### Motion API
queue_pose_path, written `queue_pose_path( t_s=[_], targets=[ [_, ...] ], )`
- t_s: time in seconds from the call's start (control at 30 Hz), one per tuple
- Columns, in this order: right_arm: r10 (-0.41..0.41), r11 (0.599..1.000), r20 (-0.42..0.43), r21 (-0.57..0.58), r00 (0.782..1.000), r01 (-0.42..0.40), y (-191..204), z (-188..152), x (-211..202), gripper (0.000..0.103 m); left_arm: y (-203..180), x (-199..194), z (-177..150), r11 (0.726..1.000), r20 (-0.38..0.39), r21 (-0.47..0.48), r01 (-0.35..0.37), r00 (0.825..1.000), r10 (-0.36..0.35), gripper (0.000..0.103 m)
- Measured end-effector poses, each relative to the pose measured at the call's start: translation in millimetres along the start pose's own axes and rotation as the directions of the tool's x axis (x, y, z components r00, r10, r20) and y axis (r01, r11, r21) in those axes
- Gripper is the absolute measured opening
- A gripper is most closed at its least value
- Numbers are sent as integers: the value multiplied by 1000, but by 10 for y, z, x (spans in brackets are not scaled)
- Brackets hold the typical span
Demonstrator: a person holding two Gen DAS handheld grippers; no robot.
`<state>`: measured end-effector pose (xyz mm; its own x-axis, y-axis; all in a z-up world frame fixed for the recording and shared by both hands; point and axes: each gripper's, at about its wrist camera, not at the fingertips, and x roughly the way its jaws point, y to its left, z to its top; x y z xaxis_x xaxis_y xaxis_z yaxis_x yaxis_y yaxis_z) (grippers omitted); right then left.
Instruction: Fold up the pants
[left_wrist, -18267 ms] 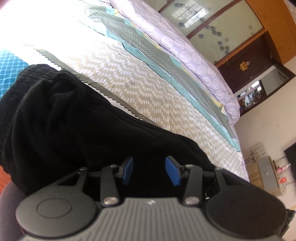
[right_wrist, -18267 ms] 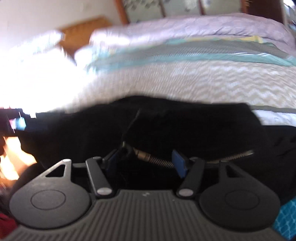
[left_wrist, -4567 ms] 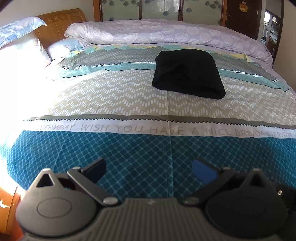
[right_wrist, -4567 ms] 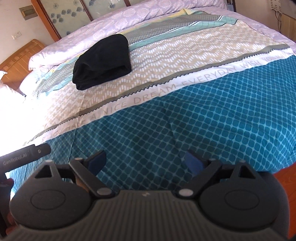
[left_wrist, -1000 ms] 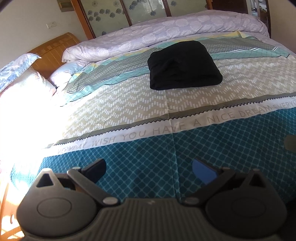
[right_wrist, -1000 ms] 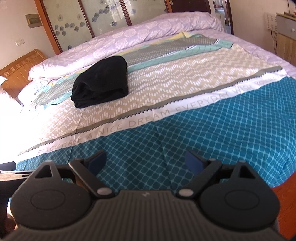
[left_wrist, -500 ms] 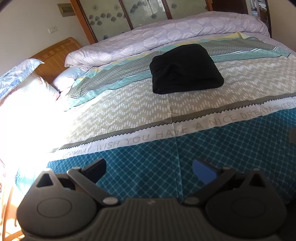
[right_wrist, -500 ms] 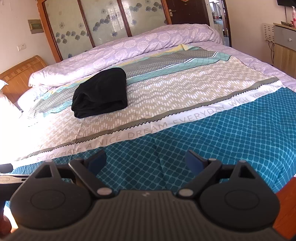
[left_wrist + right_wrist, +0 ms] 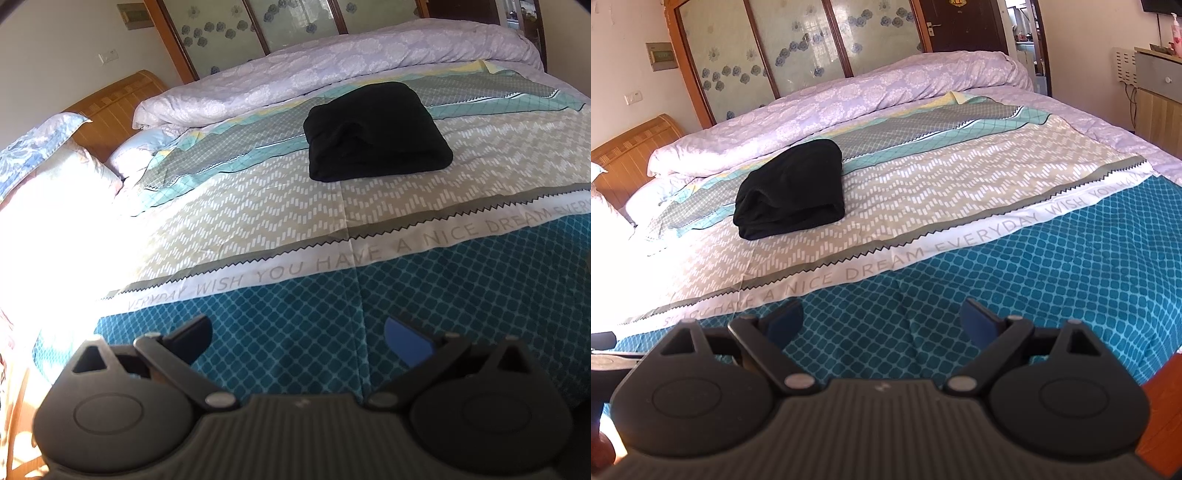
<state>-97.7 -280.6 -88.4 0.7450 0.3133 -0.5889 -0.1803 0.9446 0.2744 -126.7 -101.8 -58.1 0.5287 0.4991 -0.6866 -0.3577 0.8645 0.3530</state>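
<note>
The black pants point(image 9: 376, 131) lie folded into a thick, roughly rectangular bundle on the bed point(image 9: 280, 221), resting on the pale zigzag-patterned band of the bedspread, just in front of the rolled lilac quilt point(image 9: 332, 70). Layered edges show along the bundle's near left side. Both the left tongs point(image 9: 297, 338) and right tongs point(image 9: 882, 321) hang wide apart over the teal foot section, well away from the pants, gripping nothing.

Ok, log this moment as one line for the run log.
pants: folded, lying on bedspread | left tongs: open, empty | right tongs: open, empty | both off the pants
</note>
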Motion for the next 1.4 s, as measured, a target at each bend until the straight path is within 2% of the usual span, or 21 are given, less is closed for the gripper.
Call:
queue_pose_path(
  t_s=[1.4],
  targets=[
    [0,1000,-13,13,1000,0,-3,-34,16,94,-90,193,-115,999,-99,38,5,995,-1,103]
  ],
)
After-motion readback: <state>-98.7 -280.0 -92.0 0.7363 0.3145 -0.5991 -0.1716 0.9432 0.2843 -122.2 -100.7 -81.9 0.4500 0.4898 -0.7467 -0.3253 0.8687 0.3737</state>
